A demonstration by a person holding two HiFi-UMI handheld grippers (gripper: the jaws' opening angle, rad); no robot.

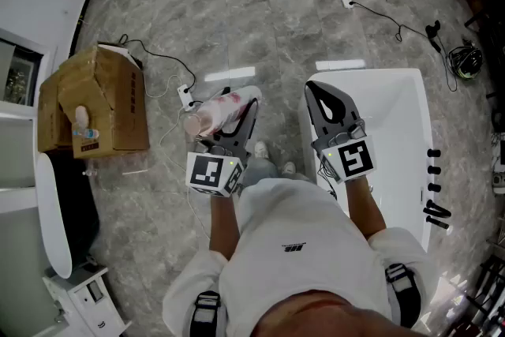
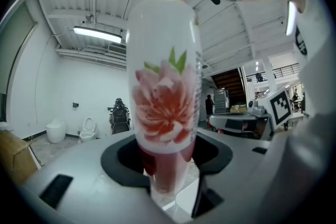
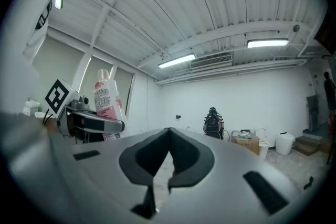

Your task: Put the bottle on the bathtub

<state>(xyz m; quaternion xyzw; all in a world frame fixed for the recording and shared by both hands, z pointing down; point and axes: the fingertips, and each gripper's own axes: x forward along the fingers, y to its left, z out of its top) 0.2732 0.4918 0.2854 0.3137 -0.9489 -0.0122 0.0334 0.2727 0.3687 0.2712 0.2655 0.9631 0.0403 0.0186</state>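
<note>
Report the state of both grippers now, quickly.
Left gripper: fingers closed on the white plastic bottle with a pink flower print.
Right gripper: fingers closed, nothing between them.

Bathtub [image 1: 371, 76] basin lies open — black pieces [image 1: 436, 211] line its right edge.

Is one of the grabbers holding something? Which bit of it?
Yes. The left gripper is clamped on the lower body of a white plastic bottle with a pink flower label, cap up. The right gripper is shut and empty.
</note>
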